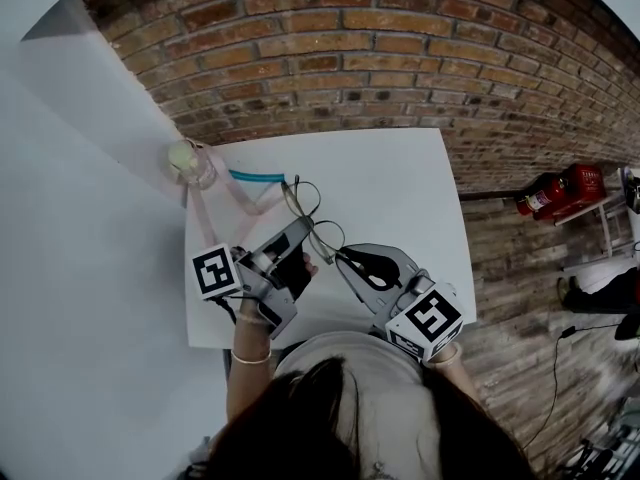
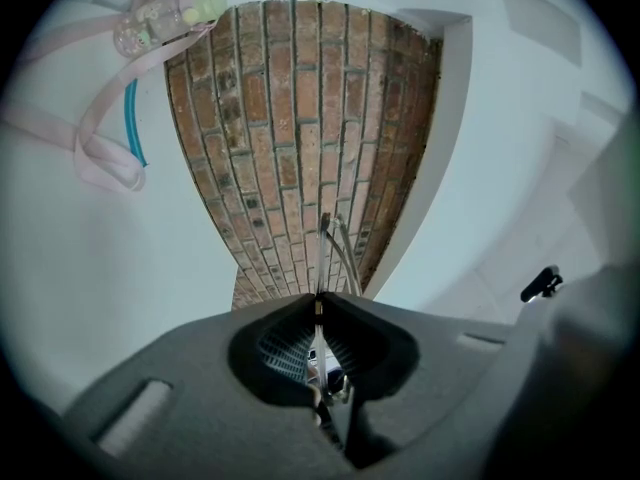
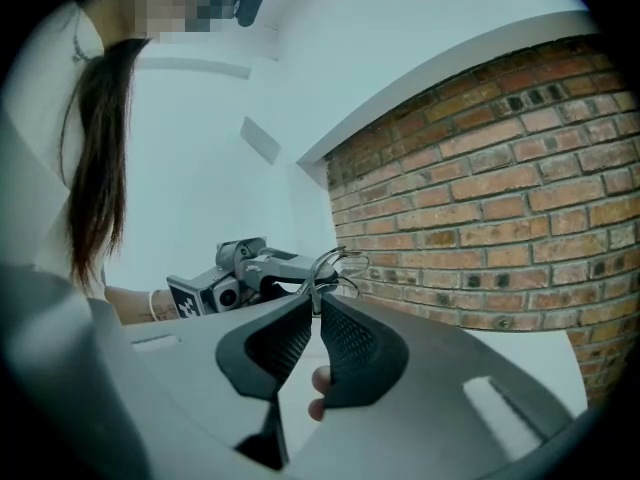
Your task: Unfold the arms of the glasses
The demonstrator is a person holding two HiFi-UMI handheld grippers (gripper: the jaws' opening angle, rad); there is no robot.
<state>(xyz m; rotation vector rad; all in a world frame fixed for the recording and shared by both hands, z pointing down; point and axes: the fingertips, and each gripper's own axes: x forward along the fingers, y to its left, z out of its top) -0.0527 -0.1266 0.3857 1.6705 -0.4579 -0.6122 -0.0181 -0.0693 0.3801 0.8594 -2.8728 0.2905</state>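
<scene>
Left gripper (image 2: 318, 298) is pressed shut on a thin wire part of the glasses (image 2: 336, 240), and the right gripper (image 3: 317, 303) pinches the same frame from the other side – its jaws are closed on the metal. Both hold the glasses (image 1: 312, 220) up over the near half of the white table (image 1: 400, 183). At the table's far left corner stands a clear bottle (image 1: 191, 162) with a pale green cap – its contents cannot be made out. A pink strap (image 1: 213, 211) trails from it, and a teal tube (image 1: 250, 177) lies near the far edge.
</scene>
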